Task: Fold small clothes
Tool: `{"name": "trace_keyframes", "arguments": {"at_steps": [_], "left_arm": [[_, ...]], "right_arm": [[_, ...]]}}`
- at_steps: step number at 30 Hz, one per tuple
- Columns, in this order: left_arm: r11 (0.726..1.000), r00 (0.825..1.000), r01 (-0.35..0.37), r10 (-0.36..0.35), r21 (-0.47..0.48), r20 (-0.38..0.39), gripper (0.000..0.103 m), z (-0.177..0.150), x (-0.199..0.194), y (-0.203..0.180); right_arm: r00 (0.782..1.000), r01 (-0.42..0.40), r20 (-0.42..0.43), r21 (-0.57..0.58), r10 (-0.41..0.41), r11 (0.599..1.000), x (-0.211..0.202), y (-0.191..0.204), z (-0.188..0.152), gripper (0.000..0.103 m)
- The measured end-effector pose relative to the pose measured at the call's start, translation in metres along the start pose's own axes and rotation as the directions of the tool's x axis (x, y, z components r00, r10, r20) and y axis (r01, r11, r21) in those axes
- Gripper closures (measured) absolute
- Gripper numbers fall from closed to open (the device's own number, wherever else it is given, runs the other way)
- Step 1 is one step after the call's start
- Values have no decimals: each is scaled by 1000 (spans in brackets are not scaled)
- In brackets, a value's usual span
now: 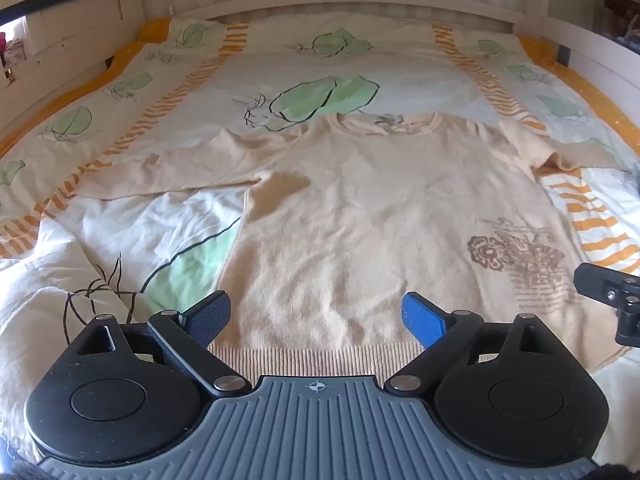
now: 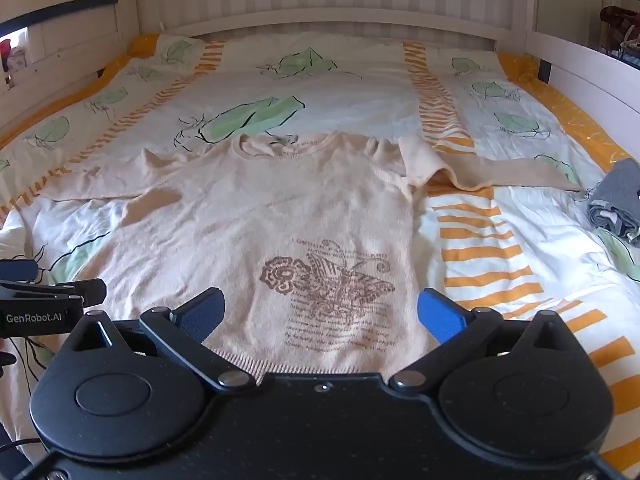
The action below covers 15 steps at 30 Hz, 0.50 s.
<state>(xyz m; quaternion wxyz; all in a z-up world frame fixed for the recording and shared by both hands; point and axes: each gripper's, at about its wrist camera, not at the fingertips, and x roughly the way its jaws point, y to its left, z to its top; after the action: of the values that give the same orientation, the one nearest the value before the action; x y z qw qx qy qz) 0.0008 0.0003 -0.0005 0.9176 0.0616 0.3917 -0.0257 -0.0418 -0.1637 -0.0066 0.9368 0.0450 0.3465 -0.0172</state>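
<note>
Bed (image 1: 120,240): beige sweater (image 1: 360,220) laid flat, unfolded, ahead of both hand-held grippers, left (image 1: 318,316) and right (image 2: 320,312), spread wide, empty; folding judged unstarted.

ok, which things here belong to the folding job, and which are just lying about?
Job:
- cream knit sweater with brown print, spread flat
- left tongs, open
- right tongs, open

Lying about:
- grey folded garment
- leaf-patterned bedcover

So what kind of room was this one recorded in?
Most likely a bedroom. A cream long-sleeved knit sweater is spread on a white duvet printed with green leaves and orange stripes, a white wooden bed frame runs round it, and a folded grey garment lies near the right edge.
</note>
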Motion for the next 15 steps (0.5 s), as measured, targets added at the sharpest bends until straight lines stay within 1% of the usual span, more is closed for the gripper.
{"name": "trace_keyframes", "arguments": {"at_steps": [6, 8, 10, 15], "left_arm": [[1000, 999, -10, 10, 11, -32, 10, 3, 4, -1], [1000, 998, -6, 7, 15, -60, 10, 4, 5, 1], [1000, 998, 2, -1, 3, -62, 10, 1, 6, 3], [1000, 996, 0, 1, 13, -92, 10, -2, 9, 2]], "right_arm": [[1000, 6, -13, -2, -6, 1000, 2, 0, 0, 1], [1000, 6, -21, -6, -6, 1000, 2, 0, 0, 1], [1000, 5, -29, -9, -6, 1000, 3, 0, 0, 1], [998, 14, -56, -8, -15, 1000, 6, 0, 0, 1]]}}
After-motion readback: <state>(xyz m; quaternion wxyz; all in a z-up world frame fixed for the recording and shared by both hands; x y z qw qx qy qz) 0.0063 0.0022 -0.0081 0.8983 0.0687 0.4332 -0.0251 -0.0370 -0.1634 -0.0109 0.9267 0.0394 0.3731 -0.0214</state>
